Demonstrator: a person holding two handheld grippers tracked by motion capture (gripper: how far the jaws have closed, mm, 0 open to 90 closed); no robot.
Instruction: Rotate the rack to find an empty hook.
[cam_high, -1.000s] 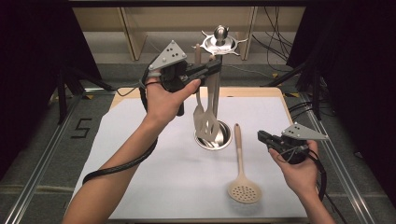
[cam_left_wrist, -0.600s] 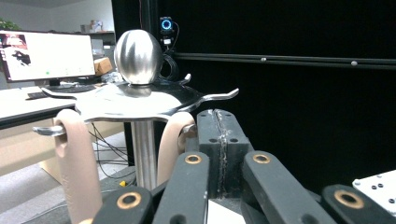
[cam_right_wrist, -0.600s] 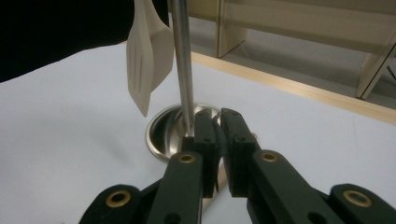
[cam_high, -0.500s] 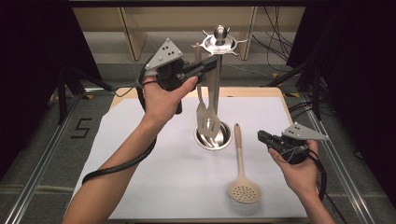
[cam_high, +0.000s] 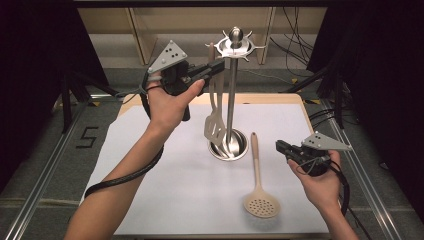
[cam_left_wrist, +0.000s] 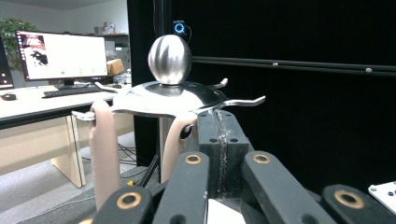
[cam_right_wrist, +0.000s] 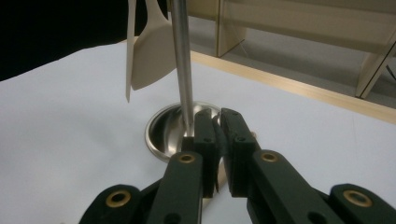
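My left gripper (cam_high: 216, 68) clamped the slotted spatula (cam_high: 215, 127) handle just below the rack (cam_high: 233, 95) hooks; right gripper (cam_high: 280, 147) closed, empty, near the skimmer (cam_high: 259, 196).

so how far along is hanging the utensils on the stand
Looks done: one beige utensil handle hangs from a hook of the steel stand. In hand: the left gripper, shut, is up at the hooks with the slotted spatula hanging below. Left: the skimmer spoon lies on the white mat, untouched; the right gripper is shut, empty.
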